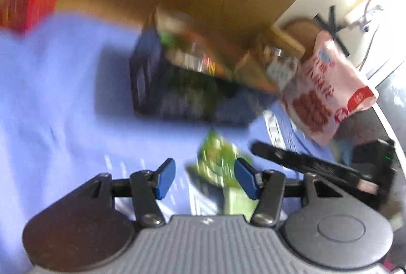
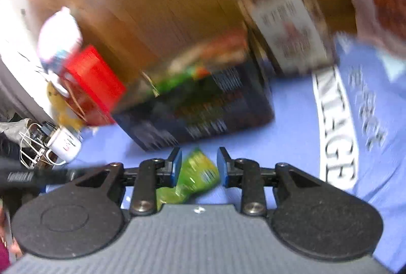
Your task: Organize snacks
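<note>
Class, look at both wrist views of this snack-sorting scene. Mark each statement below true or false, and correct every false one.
1. A green snack packet lies on a blue cloth. True.
2. The dark basket holds no snacks. False: packets show inside it.
3. The right gripper is clamped shut on the packet. False: its blue pads stand apart, with the packet between them.
4. A pink bag printed with round biscuits shows in the left wrist view. True.
5. The left gripper has its pads apart. True.
</note>
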A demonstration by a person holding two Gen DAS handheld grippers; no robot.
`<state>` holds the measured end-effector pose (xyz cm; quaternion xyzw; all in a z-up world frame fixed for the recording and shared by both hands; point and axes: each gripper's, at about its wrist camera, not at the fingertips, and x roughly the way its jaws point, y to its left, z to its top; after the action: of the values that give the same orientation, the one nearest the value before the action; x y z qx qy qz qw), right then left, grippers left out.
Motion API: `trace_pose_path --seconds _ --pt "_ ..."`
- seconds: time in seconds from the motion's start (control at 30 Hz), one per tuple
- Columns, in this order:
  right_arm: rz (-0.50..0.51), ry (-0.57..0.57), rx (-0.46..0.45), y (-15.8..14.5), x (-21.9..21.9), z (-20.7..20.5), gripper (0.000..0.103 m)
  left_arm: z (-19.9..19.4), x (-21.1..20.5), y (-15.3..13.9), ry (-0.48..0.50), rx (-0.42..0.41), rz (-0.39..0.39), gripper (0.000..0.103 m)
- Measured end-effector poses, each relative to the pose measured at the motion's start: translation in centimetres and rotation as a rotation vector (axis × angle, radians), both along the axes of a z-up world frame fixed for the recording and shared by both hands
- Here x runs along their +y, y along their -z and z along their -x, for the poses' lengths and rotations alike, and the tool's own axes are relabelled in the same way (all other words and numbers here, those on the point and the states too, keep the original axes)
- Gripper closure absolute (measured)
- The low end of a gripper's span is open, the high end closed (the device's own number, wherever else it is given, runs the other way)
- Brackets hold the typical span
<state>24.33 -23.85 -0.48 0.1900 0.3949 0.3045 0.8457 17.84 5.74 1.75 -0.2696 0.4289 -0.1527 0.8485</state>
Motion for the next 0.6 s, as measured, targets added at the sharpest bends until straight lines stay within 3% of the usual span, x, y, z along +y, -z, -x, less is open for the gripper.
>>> trace_pose_path --seconds 0.1,0.13,0.2,0.3,0.43,0.6 --pt "-0.021 0.005 0.058 1.3 0.2 -0.2 0.073 -0.5 -0.1 1.8 -0.020 0.058 0.082 0.050" --pt "-0.041 -0.006 0.077 1.3 0.3 -0.3 0.084 -0.6 0.1 2.0 -0.029 0.059 0.096 0.051" --pt "-0.075 -0.036 0.130 1.3 1.1 -0.1 0.089 -1.1 0.5 2.2 -0.045 0.072 0.116 0.064" --pt "-0.039 -0.077 0.104 0.8 2.9 1.1 0.090 -0.9 1.2 3.0 -0.065 0.091 0.123 0.080" --pt "0.027 -0.184 0.088 0.7 6.2 2.2 0.091 0.8 2.9 3.5 -0.082 0.091 0.162 0.080" --pt "0.217 -0.341 -0.036 -0.7 11.2 4.9 0.091 3.9 5.7 3.6 -0.121 0.077 0.153 0.082"
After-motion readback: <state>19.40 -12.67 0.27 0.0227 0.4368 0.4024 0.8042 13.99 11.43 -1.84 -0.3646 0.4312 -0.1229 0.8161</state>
